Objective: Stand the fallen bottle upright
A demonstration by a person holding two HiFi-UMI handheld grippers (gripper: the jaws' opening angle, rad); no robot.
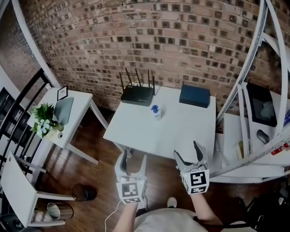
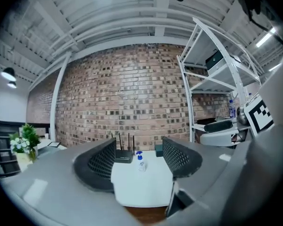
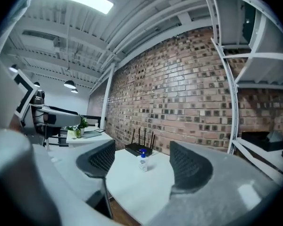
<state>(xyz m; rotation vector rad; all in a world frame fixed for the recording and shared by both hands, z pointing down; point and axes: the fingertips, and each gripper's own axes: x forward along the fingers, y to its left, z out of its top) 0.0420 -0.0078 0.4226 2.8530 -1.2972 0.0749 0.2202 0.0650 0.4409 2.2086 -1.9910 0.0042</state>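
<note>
A small clear bottle with a blue pump top (image 1: 155, 111) stands upright near the back middle of the white table (image 1: 179, 134). It also shows in the left gripper view as the bottle (image 2: 140, 162) and in the right gripper view as the bottle (image 3: 142, 162), far ahead between the jaws. My left gripper (image 1: 130, 159) hangs open just off the table's front edge, with nothing in it (image 2: 138, 145). To its right, over the table's near right corner, my right gripper (image 1: 188, 153) is open and empty too (image 3: 142, 147). Both are well short of the bottle.
Behind the bottle sit a black router with antennas (image 1: 137, 94) and a dark blue box (image 1: 194, 95), against the brick wall. A white shelf rack (image 1: 253, 124) stands right of the table. At left are a side table with a plant (image 1: 44, 121) and a white chair (image 1: 19, 187).
</note>
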